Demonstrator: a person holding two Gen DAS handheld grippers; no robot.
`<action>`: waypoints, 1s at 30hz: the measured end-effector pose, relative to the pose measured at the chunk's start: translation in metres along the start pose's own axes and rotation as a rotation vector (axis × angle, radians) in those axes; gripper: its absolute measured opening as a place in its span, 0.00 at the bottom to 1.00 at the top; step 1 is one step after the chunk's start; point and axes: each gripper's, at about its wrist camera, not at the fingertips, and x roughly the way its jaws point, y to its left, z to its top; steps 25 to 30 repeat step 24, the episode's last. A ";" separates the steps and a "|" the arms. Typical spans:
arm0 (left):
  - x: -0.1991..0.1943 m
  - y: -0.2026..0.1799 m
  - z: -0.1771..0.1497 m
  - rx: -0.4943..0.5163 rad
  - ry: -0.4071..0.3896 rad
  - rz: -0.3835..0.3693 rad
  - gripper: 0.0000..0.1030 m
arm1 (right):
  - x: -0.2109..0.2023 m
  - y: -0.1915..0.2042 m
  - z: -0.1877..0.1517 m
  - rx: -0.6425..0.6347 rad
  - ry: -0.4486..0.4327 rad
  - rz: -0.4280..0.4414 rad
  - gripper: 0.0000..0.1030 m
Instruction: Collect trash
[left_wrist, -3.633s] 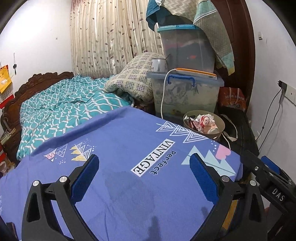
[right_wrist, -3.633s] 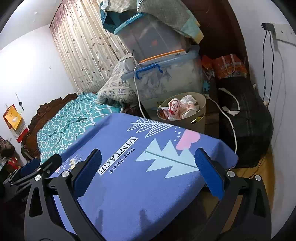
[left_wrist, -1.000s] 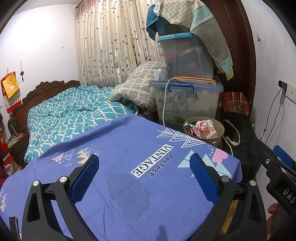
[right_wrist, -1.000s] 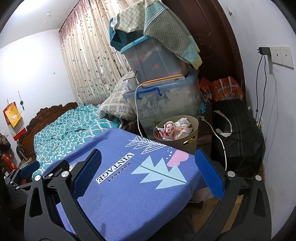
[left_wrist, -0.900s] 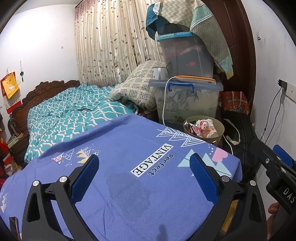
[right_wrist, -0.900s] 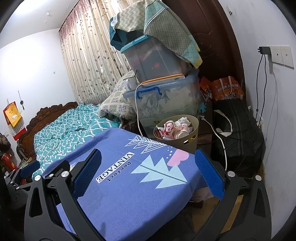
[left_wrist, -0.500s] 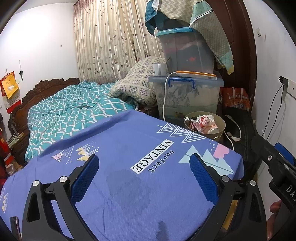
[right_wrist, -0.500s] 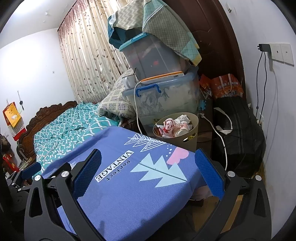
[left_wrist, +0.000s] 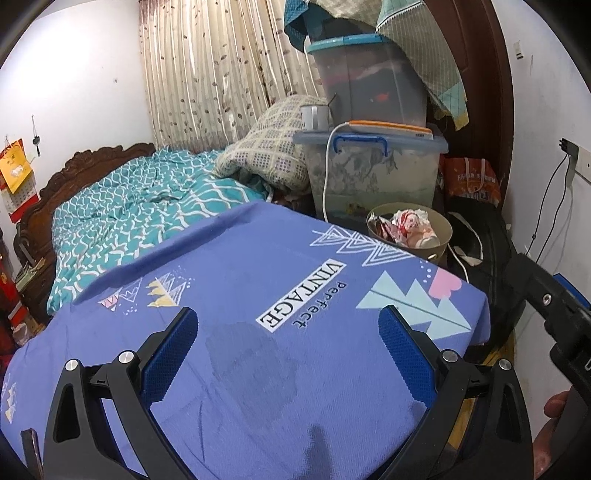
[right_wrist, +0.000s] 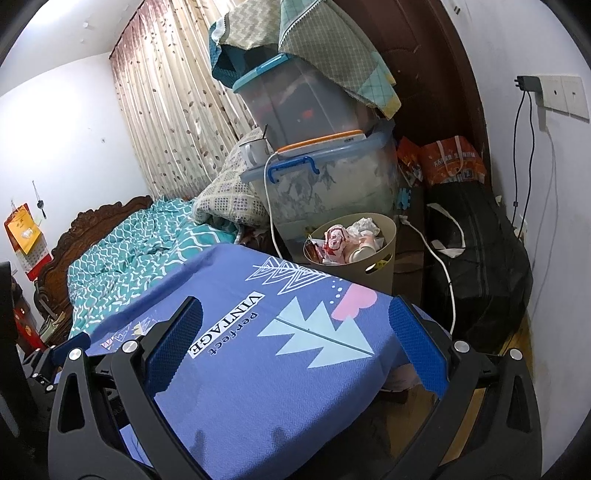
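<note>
A beige waste bin stands on the floor past the far edge of a table covered by a blue cloth. Crumpled wrappers and paper cups fill the bin. My left gripper is open and empty above the cloth. My right gripper is open and empty above the cloth, nearer the bin. A dark damp patch marks the cloth between the left fingers.
Stacked plastic storage boxes with a white cable stand behind the bin. A black bag lies at the right by the wall. A bed with a teal quilt is at the left.
Both grippers have tilted slightly downward and shifted a little; the bin sits lower in both views. The jaws stay open and empty.
</note>
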 end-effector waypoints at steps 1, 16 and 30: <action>0.001 0.000 0.000 -0.001 0.005 -0.002 0.92 | 0.000 0.000 0.000 0.001 0.002 0.000 0.97; 0.014 -0.003 -0.005 0.006 0.051 -0.010 0.92 | 0.010 -0.001 -0.005 0.006 0.027 0.001 0.97; 0.041 -0.005 -0.021 0.011 0.199 -0.029 0.92 | 0.020 -0.003 -0.017 0.006 0.064 -0.004 0.97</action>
